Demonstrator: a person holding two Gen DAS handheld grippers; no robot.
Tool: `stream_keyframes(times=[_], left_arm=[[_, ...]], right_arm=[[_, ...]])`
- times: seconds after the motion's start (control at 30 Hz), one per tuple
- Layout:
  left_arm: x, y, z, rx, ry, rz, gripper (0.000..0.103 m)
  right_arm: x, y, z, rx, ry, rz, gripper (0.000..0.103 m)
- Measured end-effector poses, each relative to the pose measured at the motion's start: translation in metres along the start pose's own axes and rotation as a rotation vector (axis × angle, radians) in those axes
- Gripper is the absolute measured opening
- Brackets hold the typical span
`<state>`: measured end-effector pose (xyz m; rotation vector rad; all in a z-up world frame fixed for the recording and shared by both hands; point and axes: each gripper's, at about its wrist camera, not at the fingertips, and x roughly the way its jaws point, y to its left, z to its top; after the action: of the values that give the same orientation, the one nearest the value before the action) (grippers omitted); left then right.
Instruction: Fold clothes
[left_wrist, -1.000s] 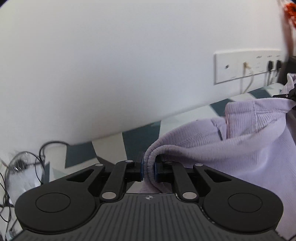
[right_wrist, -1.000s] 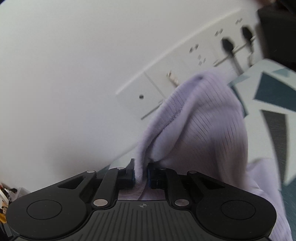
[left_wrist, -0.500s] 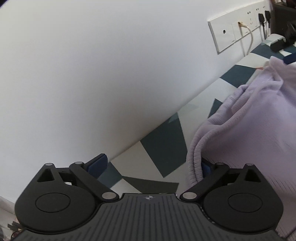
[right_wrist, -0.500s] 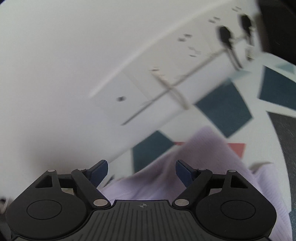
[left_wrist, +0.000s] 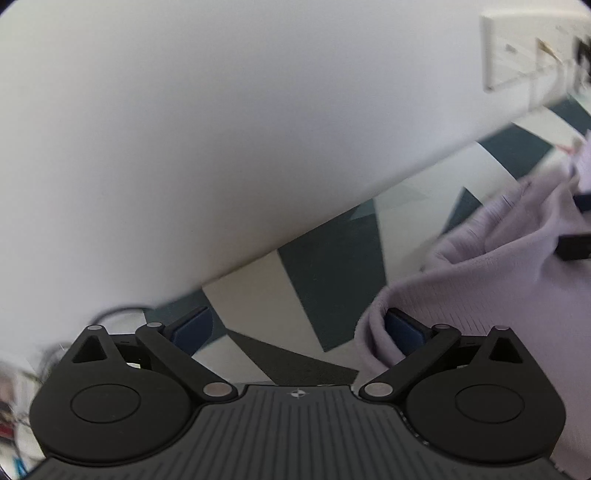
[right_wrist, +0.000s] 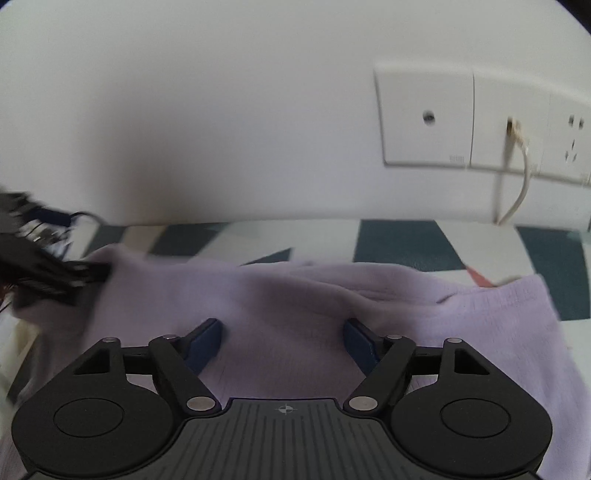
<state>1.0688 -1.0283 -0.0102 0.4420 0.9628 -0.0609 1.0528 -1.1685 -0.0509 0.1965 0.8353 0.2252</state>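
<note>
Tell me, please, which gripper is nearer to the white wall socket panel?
Right. The right gripper faces the socket panel across the lilac garment; the left gripper sits further along the wall.

A white wall (right_wrist: 221, 110) carries socket plates (right_wrist: 428, 118) (one cable (right_wrist: 522, 177) plugged in) above a teal-patterned tabletop (left_wrist: 332, 280).

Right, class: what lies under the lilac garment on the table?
Around the lilac garment a tablecloth of teal, white and dark shapes runs to the wall, so it likely continues underneath. Whatever else sits beneath the fabric is covered and cannot be seen.
</note>
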Motion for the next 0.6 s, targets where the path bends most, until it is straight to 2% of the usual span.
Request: stream_keyframes(times=[0.13,0.23,0.3,0.4,0.47,0.5,0.57,0.6], left_arm=[[0.005,0.057,0.009,-0.275,0.022,0.073,0.1],[-0.01,0.085,-0.007,-0.388,-0.015,-0.026,0.1],[-0.024,0.087,-0.028,-0.389,-0.033,-0.097,0.1],[-0.036,0.078,-0.061,-0.393,-0.033,-0.219,0.1],[-0.038,0.064,-0.08,-0.385,-0.009,-0.232,0.099],[-0.039,0.056,-0.087,-0.376,0.0,-0.226,0.097],[-0.04,0.04,-0.101,-0.36,0.018,-0.215,0.078],[-0.041,0.033,-0.107,-0.353,0.026,-0.209,0.059]], right_arm=[[0.013,-0.007,0.017,0.053,-0.083,-0.051,0.072],[0.001,-0.017,0.026,0.12,-0.147,-0.039,0.072],[-0.014,-0.024,0.027,0.157,-0.18,-0.017,0.075],[-0.044,-0.038,0.009,0.213,-0.187,0.012,0.078],[-0.064,-0.048,-0.003,0.251,-0.191,0.032,0.084],[-0.074,-0.052,-0.009,0.27,-0.193,0.042,0.084],[-0.086,-0.066,-0.03,0.351,-0.186,0.024,0.084],[-0.093,-0.076,-0.045,0.433,-0.187,0.021,0.084]])
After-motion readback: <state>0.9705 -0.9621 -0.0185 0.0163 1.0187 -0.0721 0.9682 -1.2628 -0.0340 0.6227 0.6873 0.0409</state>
